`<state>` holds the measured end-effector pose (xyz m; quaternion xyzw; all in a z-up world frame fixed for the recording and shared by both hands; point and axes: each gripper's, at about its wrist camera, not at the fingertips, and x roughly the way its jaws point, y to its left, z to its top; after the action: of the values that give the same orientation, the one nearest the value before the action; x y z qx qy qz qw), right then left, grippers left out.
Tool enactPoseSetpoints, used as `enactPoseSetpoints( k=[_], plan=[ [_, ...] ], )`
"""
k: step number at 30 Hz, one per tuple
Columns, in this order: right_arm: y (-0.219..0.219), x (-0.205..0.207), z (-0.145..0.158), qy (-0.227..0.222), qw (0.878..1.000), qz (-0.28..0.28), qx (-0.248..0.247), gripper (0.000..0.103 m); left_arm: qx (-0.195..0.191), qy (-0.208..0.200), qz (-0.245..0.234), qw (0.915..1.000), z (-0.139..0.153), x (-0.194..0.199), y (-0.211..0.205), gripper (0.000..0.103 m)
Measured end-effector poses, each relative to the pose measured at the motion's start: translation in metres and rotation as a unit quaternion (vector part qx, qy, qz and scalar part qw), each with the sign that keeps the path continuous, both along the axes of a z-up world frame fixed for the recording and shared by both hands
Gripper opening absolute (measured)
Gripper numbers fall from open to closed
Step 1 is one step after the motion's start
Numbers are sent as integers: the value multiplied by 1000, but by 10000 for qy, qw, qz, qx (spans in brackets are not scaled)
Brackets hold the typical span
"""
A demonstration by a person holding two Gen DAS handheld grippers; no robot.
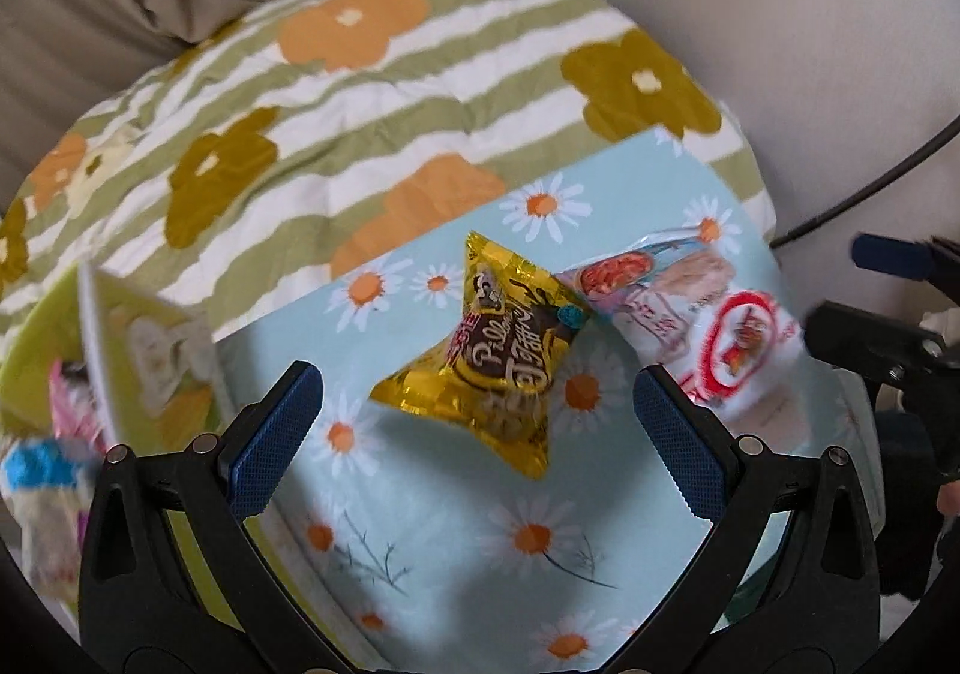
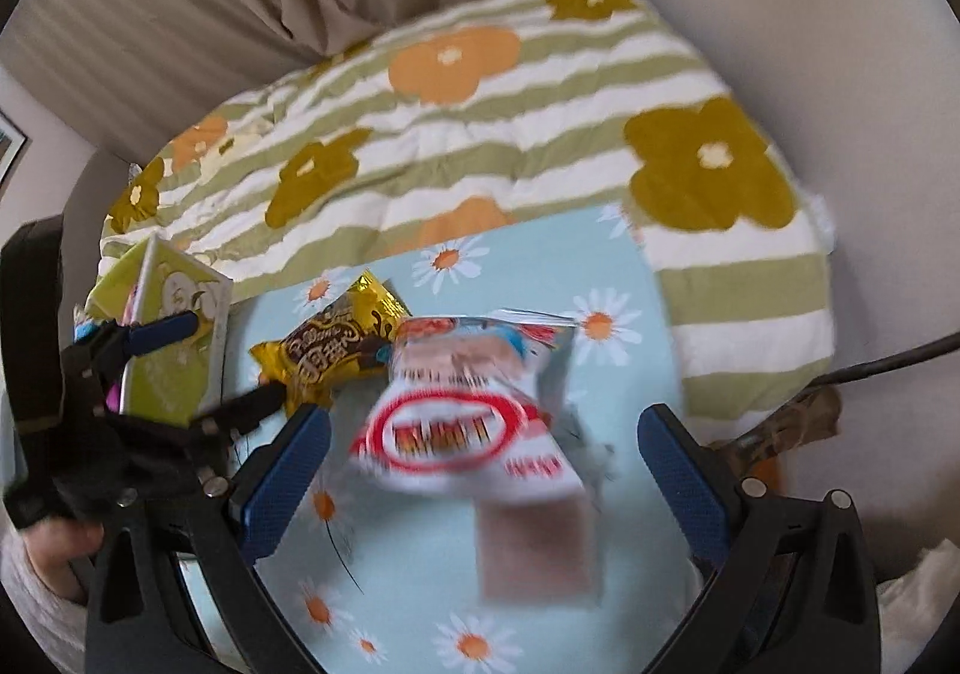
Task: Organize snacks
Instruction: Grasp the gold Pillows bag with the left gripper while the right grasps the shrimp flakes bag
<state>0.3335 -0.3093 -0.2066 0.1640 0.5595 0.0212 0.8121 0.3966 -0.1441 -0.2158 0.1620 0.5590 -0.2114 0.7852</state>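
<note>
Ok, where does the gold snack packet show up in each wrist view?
Left wrist: the gold snack packet lies mid-frame on the daisy cloth, between and just beyond the open left gripper.
Right wrist: the packet sits left of centre, beyond the right gripper, open too.
Shared landmark: the red-and-white snack bag touching the packet's right side.

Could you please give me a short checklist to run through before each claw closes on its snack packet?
1. Left claw open: ok.
2. Right claw open: ok.
3. Shiny gold foil snack packet lined up between the left fingers: ok.
4. White plastic packet with red ring lined up between the right fingers: ok.
5. Packets apart from each other: not ok, their corners meet.
6. Green open box has room: cannot tell.
</note>
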Motion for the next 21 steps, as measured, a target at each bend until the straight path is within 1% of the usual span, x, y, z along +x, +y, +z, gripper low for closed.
enactPoseSetpoints(
  k=[4,8,10,12,14,16,18,19,21],
  plan=[
    [1,27,-32,494,9979,-49,409,102,171,244,-186,9994,-27,14,-10,103],
    [7,41,-52,821,9953,-33,504,102,272,424,-330,9982,-48,21,-17,101],
    [9,44,-61,944,9941,-9,526,102,293,483,-365,9977,-56,23,-21,98],
    [12,45,-68,1025,9933,13,528,102,313,578,-380,9971,-64,25,-22,88],
    [13,46,-71,1069,9929,26,516,102,337,673,-370,9965,-71,27,-22,83],
    [13,45,-74,1065,9929,9,524,102,328,769,-328,9960,-78,28,-21,76],
    [13,45,-77,1089,9928,13,505,102,306,864,-283,9954,-84,29,-19,62],
    [14,45,-77,1094,9928,15,486,102,302,898,-270,9951,-86,29,-18,59],
    [15,44,-79,1101,9928,45,467,102,328,837,-242,9957,-87,27,-17,49]
  ],
)
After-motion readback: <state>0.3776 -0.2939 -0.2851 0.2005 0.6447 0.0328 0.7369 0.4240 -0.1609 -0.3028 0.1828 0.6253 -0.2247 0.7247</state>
